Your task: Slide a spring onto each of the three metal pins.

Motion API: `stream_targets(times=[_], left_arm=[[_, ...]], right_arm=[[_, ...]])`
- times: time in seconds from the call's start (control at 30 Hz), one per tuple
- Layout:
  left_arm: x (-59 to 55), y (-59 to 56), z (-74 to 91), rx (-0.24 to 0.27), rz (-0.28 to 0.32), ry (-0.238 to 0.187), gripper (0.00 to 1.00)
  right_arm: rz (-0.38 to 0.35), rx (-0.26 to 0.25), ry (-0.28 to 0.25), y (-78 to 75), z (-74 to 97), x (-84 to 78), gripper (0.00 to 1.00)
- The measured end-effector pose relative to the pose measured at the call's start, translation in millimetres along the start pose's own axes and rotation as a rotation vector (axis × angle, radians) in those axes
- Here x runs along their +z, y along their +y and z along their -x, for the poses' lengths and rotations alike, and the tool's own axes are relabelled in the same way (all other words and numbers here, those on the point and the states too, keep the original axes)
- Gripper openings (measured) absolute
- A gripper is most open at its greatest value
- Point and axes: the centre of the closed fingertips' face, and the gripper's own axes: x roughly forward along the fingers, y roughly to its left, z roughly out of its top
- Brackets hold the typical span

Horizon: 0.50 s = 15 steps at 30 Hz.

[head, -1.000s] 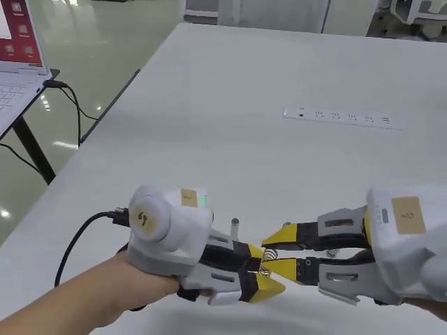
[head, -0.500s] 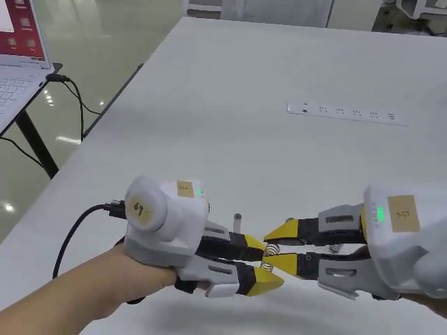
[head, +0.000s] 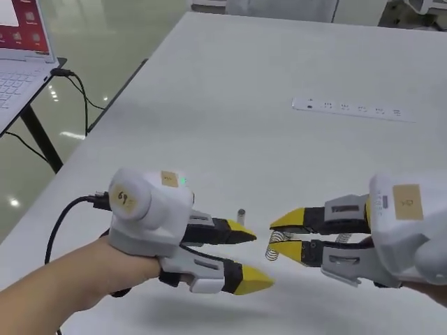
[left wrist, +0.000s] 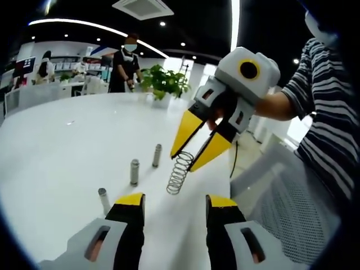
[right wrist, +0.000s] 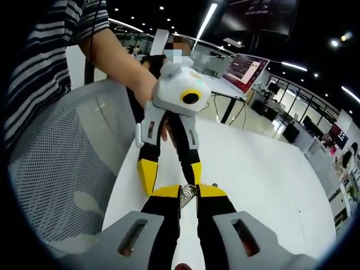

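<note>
Grasp: right gripper jaws clenched on thin coiled steel spring.
Idle: left gripper jaws released.
Risk: dangling spring may tilt, missing short grey metal pins.

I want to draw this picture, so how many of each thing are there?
Pins: 3
Spring: 1
Claws: 2, left claw and right claw
Power strip: 1
Laptop: 1
Total: 8
</note>
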Motion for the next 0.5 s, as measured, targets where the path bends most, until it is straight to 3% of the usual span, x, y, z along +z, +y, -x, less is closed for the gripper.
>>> stream_targets(times=[0.5], left_arm=[[-10.1, 17.0, 34.1, 0.088, 0.046, -0.023, 0.71]], right_arm=[[-0.005, -0.028, 0.014, -5.9, -1.0, -4.4, 0.07]])
